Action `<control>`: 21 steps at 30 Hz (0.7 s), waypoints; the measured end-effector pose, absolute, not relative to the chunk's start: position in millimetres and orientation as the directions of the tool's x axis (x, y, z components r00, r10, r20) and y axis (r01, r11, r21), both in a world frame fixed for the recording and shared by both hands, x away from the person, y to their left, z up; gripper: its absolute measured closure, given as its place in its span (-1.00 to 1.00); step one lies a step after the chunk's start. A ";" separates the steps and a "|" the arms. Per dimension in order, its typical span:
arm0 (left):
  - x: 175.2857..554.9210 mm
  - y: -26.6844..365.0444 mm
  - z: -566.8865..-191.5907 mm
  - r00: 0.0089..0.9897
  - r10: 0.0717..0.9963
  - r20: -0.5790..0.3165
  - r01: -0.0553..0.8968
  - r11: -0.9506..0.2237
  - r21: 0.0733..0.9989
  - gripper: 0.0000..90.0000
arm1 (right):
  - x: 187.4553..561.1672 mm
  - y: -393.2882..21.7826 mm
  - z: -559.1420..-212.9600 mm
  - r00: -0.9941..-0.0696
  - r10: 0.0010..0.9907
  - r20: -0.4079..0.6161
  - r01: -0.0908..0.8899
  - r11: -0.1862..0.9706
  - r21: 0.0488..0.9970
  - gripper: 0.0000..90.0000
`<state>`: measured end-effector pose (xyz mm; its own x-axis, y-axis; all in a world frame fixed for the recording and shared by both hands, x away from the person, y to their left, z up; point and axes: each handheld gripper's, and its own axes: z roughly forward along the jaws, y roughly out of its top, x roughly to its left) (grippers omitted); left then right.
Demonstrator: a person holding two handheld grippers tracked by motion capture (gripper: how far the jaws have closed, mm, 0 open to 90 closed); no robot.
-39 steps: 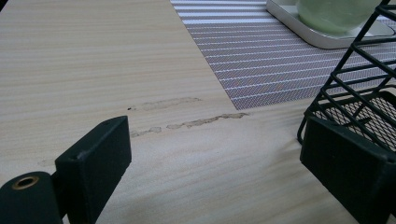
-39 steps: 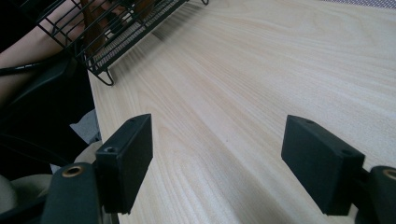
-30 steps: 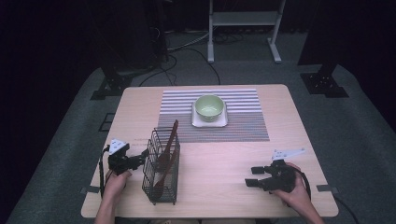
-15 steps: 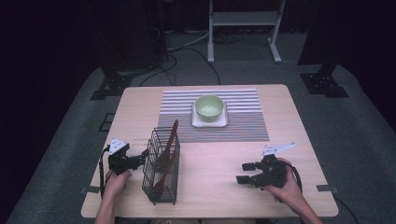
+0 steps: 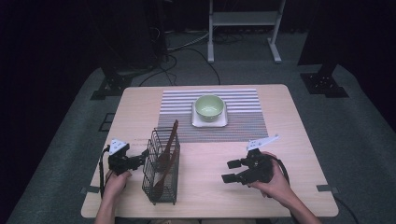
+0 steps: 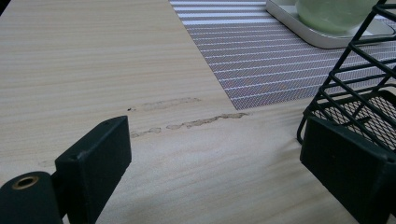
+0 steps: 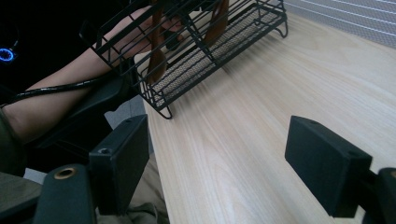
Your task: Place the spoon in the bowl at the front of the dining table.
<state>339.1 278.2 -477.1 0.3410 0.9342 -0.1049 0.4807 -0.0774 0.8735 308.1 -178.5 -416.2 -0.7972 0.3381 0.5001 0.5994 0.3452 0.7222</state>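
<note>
Black wire rack (image 5: 161, 169): stands on the near left of the bench (image 5: 289, 116), a grid of thin rods with a mesh floor, holding brown wooden utensils (image 5: 167, 150) upright.
Writing: none readable on any object.
Left gripper (image 5: 136, 161): jaws apart, the rack's corner just beside its right jaw, not between them.
Right gripper (image 5: 232, 171): jaws apart over bare pale woodgrain, pointing toward the rack, well apart from it.
Striped mat (image 5: 243, 123): woven grey, carrying a pale green bowl (image 5: 209, 107) on a white square tray (image 5: 209, 122).

The table (image 5: 289, 121) is evenly lit from overhead against dark surroundings, only soft shadows are cast, and near claw jaws are rendered slightly blurred in both gripper views.
</note>
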 end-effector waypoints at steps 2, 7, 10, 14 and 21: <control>339.1 278.3 -477.0 0.341 0.934 -0.104 0.481 -0.078 0.873 -0.82 | 308.5 -175.2 -413.6 -0.798 0.334 0.501 0.599 0.353 0.719 -0.55; 338.9 278.4 -477.1 0.341 0.934 -0.106 0.481 -0.076 0.873 -0.82 | 309.6 -168.1 -407.2 -0.799 0.326 0.505 0.599 0.363 0.714 -0.55; 339.0 278.3 -477.2 0.342 0.934 -0.106 0.480 -0.076 0.874 -0.82 | 310.3 -161.1 -401.5 -0.799 0.313 0.514 0.601 0.369 0.710 -0.55; 339.0 278.4 -477.3 0.340 0.934 -0.109 0.479 -0.072 0.875 -0.82 | 310.7 -154.0 -397.4 -0.800 0.308 0.516 0.600 0.384 0.702 -0.55; 339.0 278.8 -477.3 0.341 0.934 -0.110 0.478 -0.071 0.875 -0.82 | 310.8 -145.2 -389.8 -0.800 0.287 0.527 0.600 0.390 0.699 -0.55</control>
<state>339.0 278.8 -477.3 0.3406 0.9338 -0.1100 0.4784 -0.0714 0.8752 310.8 -145.2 -389.8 -0.8002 0.2868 0.5266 0.5997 0.3895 0.6990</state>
